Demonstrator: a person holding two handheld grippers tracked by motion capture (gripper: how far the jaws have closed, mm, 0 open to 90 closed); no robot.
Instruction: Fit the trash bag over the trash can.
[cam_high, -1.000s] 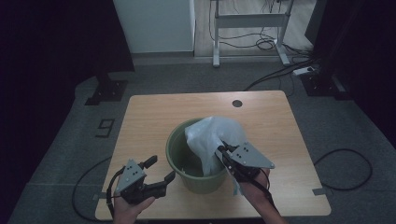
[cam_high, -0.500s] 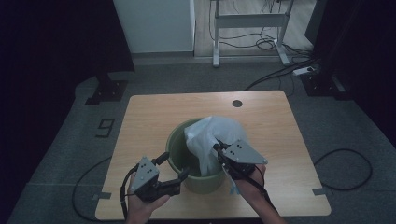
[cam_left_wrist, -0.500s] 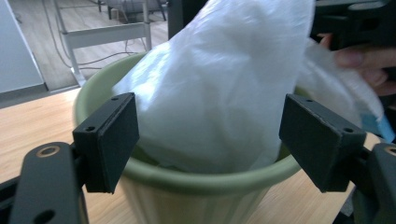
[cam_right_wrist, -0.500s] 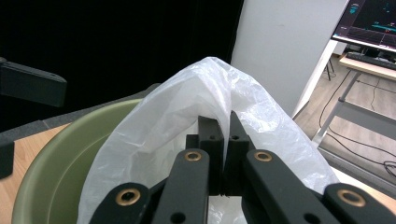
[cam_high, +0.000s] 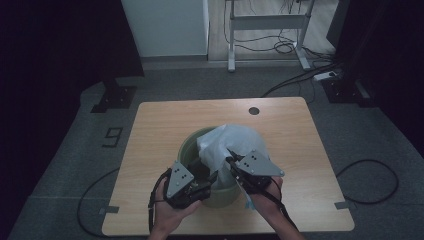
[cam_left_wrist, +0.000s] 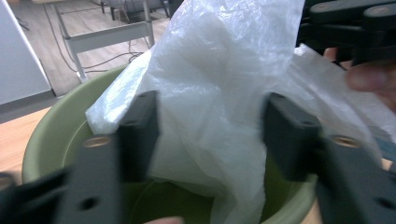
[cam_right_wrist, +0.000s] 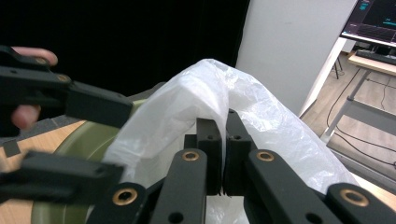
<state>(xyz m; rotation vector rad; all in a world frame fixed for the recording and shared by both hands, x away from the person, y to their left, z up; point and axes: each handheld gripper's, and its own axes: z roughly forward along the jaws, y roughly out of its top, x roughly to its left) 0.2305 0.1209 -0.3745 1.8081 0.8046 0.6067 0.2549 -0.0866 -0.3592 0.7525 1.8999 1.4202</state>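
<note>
Since the earlier frames, the left gripper (cam_high: 202, 179) is being brought in from the table's near left edge to the green bucket (cam_high: 192, 147), so that its jaws are now being held spread apart on either side of a hanging fold of the white plastic bag (cam_high: 227, 147). Whether the bag is being touched by those jaws cannot be told from the left gripper view, where the bag (cam_left_wrist: 219, 93) is seen draped over the bucket (cam_left_wrist: 51, 135) between the two blurred jaws. An edge of the bag (cam_right_wrist: 187, 107) is being pinched between the closed jaws of the right gripper (cam_right_wrist: 224, 154), which is being held at the bucket's near right rim in the high view (cam_high: 235, 167). The bag is bunched up and standing partly out of the bucket's mouth, spilling toward the right. The bucket is being supported near the front middle of a light wooden table (cam_high: 290, 130), whose top carries a round cable hole (cam_high: 254, 110) near the far edge. Grey carpet (cam_high: 75, 150) is lying around the table, marked with a "9" (cam_high: 113, 136) at the left and crossed by black cables (cam_high: 370, 175). Farther back, a white panel (cam_high: 165, 27) and a white desk frame (cam_high: 265, 25) are being shown, flanked by dark curtains (cam_high: 50, 50).
</note>
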